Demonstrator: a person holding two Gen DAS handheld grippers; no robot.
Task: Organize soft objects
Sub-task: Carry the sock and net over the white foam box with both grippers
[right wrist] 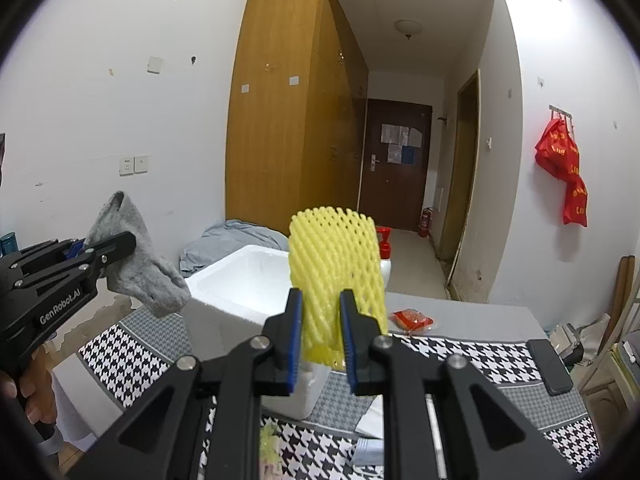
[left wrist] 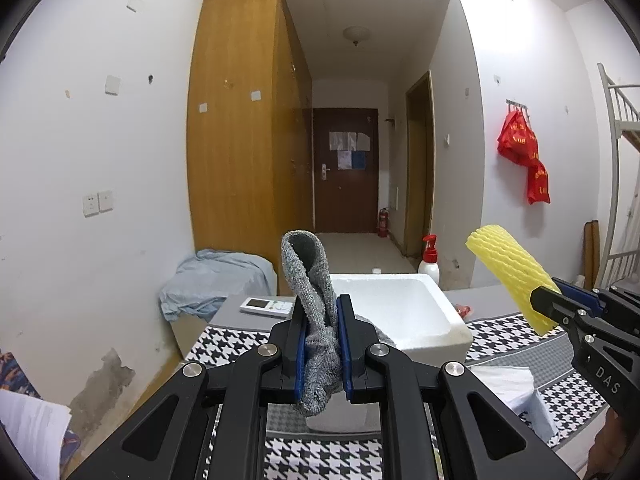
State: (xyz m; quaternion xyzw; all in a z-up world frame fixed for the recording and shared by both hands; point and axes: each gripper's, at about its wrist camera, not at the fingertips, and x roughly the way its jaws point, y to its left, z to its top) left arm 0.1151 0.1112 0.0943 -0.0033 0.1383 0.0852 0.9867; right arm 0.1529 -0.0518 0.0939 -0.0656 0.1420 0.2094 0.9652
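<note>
Both grippers are loaded above the table, left gripper [left wrist: 322,344] clamped on the grey sock [left wrist: 312,296], right gripper [right wrist: 320,340] pinching the yellow foam net [right wrist: 334,264], and either limp piece could snag the foam box [left wrist: 400,308] rim instead of dropping inside.

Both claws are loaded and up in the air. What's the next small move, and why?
Probably lower the left claw forward over the white foam box and release the grey sock. The box sits open just beyond it, and the sock is already clamped and lifted. The right claw can wait, holding the yellow foam net.
</note>
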